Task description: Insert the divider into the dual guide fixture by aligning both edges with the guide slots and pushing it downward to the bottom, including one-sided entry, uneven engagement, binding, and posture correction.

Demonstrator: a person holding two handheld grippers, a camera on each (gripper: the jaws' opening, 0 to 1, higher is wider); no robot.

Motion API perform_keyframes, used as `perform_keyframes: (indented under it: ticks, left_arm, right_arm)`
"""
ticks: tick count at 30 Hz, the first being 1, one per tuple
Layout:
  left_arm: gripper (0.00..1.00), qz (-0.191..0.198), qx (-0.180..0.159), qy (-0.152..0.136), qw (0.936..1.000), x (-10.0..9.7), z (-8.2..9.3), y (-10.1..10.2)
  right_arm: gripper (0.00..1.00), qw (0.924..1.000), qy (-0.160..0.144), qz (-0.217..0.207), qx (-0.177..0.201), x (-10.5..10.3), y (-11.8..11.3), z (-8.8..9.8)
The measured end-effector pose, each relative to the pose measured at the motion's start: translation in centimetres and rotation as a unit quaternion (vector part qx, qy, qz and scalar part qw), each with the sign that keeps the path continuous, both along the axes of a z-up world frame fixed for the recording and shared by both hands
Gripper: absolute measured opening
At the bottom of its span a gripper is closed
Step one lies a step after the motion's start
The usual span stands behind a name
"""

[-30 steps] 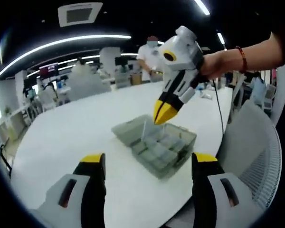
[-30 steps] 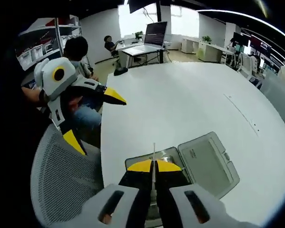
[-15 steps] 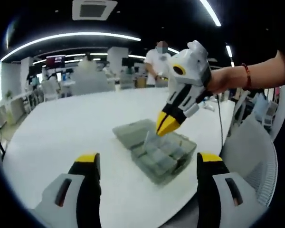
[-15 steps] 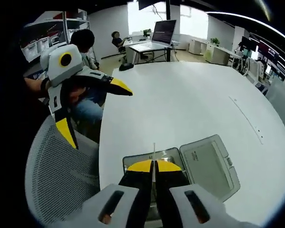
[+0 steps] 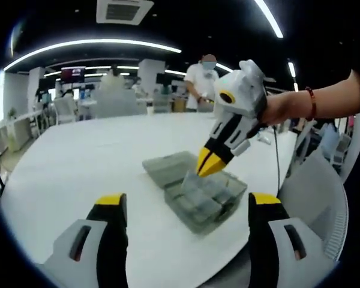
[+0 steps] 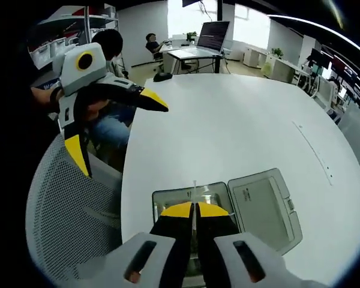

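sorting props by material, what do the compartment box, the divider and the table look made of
Compartment box: looks like translucent grey plastic, since its inner walls show through. Divider: a thin clear or pale sheet, probably plastic, seen almost edge-on in the right gripper. Table: smooth matte white top, perhaps laminate; hard to tell.

Light: bright, even office light from ceiling strip lamps (image 5: 108, 45) and far windows (image 6: 186, 9).
Glare: white table (image 6: 240, 120) washes pale.
Shadows: faint.
Distortion: strong fisheye bending at edges.
Focus: background soft.
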State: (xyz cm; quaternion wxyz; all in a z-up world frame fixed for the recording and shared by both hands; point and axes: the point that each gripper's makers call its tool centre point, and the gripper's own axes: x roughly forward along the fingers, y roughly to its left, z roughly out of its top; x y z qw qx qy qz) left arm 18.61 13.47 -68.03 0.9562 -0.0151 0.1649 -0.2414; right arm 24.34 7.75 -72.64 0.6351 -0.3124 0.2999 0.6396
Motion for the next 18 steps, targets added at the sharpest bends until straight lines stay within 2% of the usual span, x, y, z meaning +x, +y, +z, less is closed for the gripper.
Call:
perform_keyframes:
  ticks: [2, 10, 18]
  left_arm:
    - [0.82, 0.001, 0.000, 0.002, 1.0000, 0.0, 0.0, 0.0]
    - [0.81, -0.003, 0.000, 0.005, 1.0000, 0.1, -0.2, -0.1]
    - [0.81, -0.002, -0.004, 0.006, 1.0000, -0.1, -0.1, -0.1]
  right_arm:
    - [0.00, 1.0000, 0.002, 0.001, 0.000, 0.0, 0.1, 0.0]
    - [0.00, 0.9982, -0.024, 0.051, -0.018, -0.4, 0.6, -0.4]
    - [0.00, 0.9948, -0.038, 0.082, -0.046, -0.5, 1.1, -1.3]
